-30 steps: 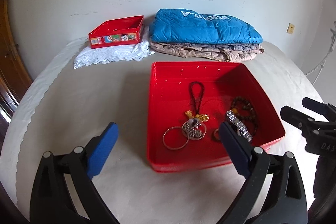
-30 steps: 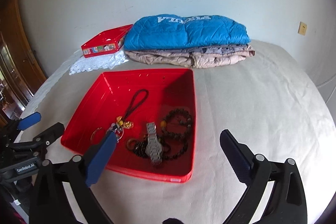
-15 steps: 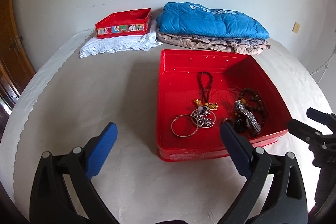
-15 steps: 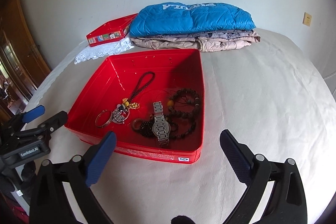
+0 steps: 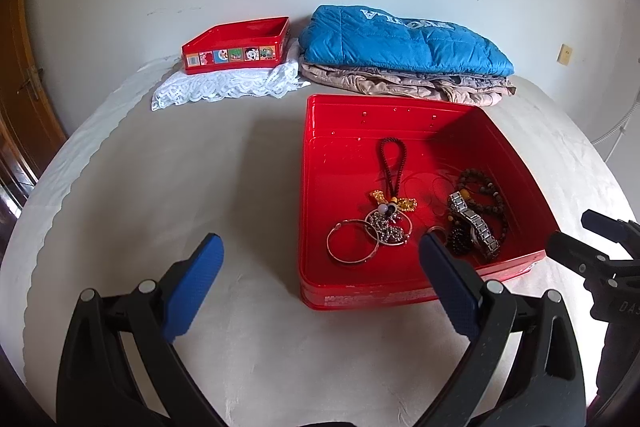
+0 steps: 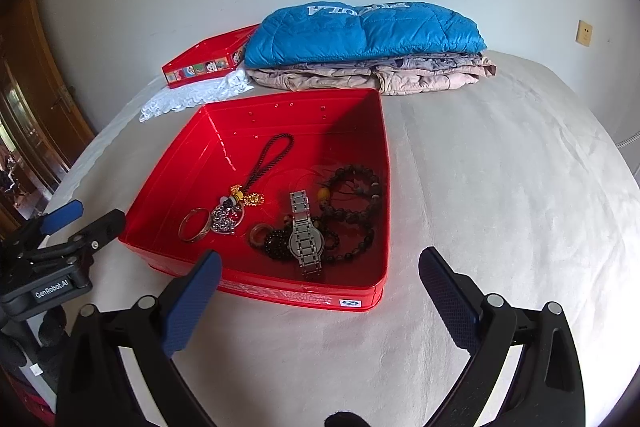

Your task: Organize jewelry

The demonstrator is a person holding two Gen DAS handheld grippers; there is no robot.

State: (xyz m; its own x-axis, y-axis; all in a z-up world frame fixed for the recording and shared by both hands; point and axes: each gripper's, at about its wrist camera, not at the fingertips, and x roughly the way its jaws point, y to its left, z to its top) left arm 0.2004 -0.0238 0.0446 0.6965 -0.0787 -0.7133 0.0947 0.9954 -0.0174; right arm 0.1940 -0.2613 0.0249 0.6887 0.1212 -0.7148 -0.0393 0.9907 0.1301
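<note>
A big red tray (image 5: pixel 404 297) (image 6: pixel 280 295) lies on the bed and holds jewelry: a silver bangle (image 5: pixel 352 247) (image 6: pixel 195 224), a dark cord charm with gold pieces (image 5: pixel 392 163) (image 6: pixel 276 155), a metal watch (image 5: pixel 474 221) (image 6: pixel 306 239), dark bead bracelets (image 5: pixel 486 187) (image 6: pixel 356 187) and a brown ring (image 6: pixel 258 233). My left gripper (image 5: pixel 320 267) is open and empty, just in front of the tray's near left corner. My right gripper (image 6: pixel 320 283) is open and empty, at the tray's near right edge.
A small red tin (image 5: pixel 236 47) (image 6: pixel 208 61) sits on a white lace cloth (image 5: pixel 224 85) at the back left. A folded blue jacket (image 5: pixel 400 43) (image 6: pixel 360 31) lies on beige clothes (image 5: pixel 404 83) behind the tray. A wooden door (image 6: pixel 28 99) is at the left.
Both grippers have pulled back and risen a little, so the tray sits further ahead and its contents show more fully. Both stay open. Nothing in the tray has moved.
</note>
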